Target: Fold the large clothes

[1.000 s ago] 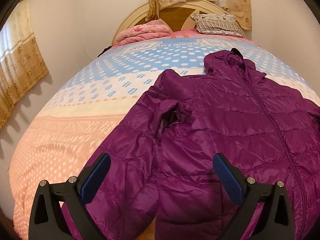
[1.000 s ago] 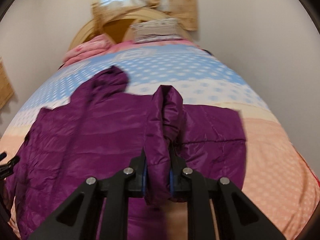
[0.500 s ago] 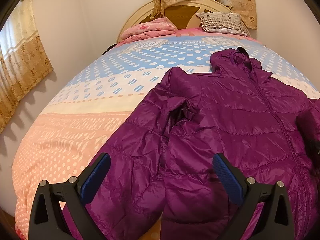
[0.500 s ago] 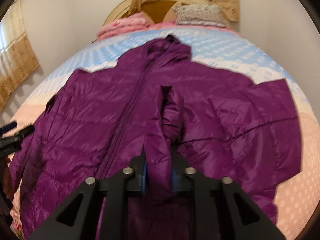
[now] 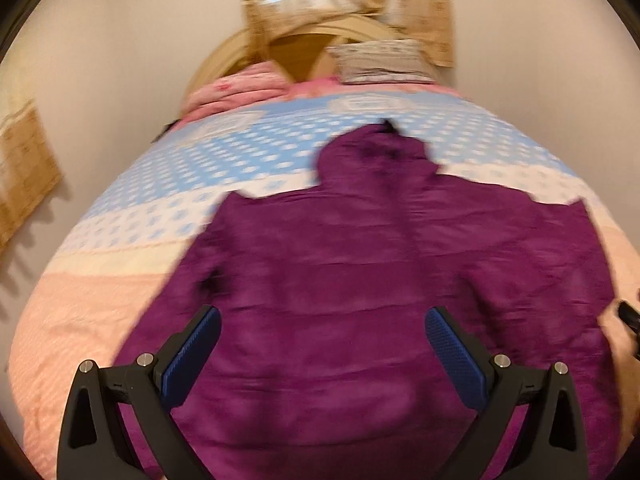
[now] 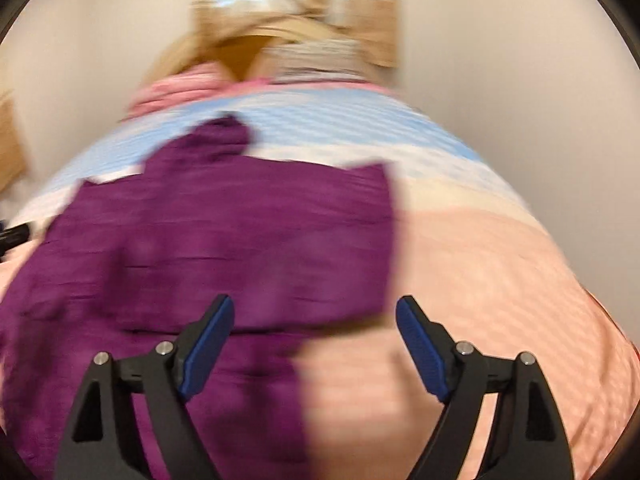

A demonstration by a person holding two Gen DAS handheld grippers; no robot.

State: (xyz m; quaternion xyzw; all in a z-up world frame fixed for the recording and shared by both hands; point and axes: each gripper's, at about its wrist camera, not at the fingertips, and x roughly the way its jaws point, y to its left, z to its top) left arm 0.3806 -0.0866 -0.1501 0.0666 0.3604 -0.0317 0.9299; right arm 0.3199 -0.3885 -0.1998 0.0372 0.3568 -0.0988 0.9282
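Note:
A purple hooded puffer jacket [image 5: 360,272] lies spread on the bed, hood toward the headboard. Both views are blurred by motion. My left gripper [image 5: 322,318] hovers over the jacket's lower middle, open, nothing between its blue pads. In the right wrist view the jacket [image 6: 224,240] fills the left and centre, one sleeve folded across its body. My right gripper [image 6: 314,308] is above the jacket's right lower edge; its jaws are opening and hold nothing. The right gripper's tip [image 5: 630,318] shows at the left view's right edge, and the left gripper's tip [image 6: 14,234] at the right view's left edge.
The bed [image 5: 100,300] has a dotted cover in blue, white and peach bands. A pink folded blanket [image 5: 240,88] and a grey pillow [image 5: 380,60] lie by the arched headboard. Curtains [image 5: 24,168] hang on the left wall. Bare peach cover [image 6: 500,300] lies right of the jacket.
My right gripper let go of the sleeve, opened wide and pulled back to the right; the sleeve now lies across the jacket. My left gripper shifted right over the jacket's middle, still open.

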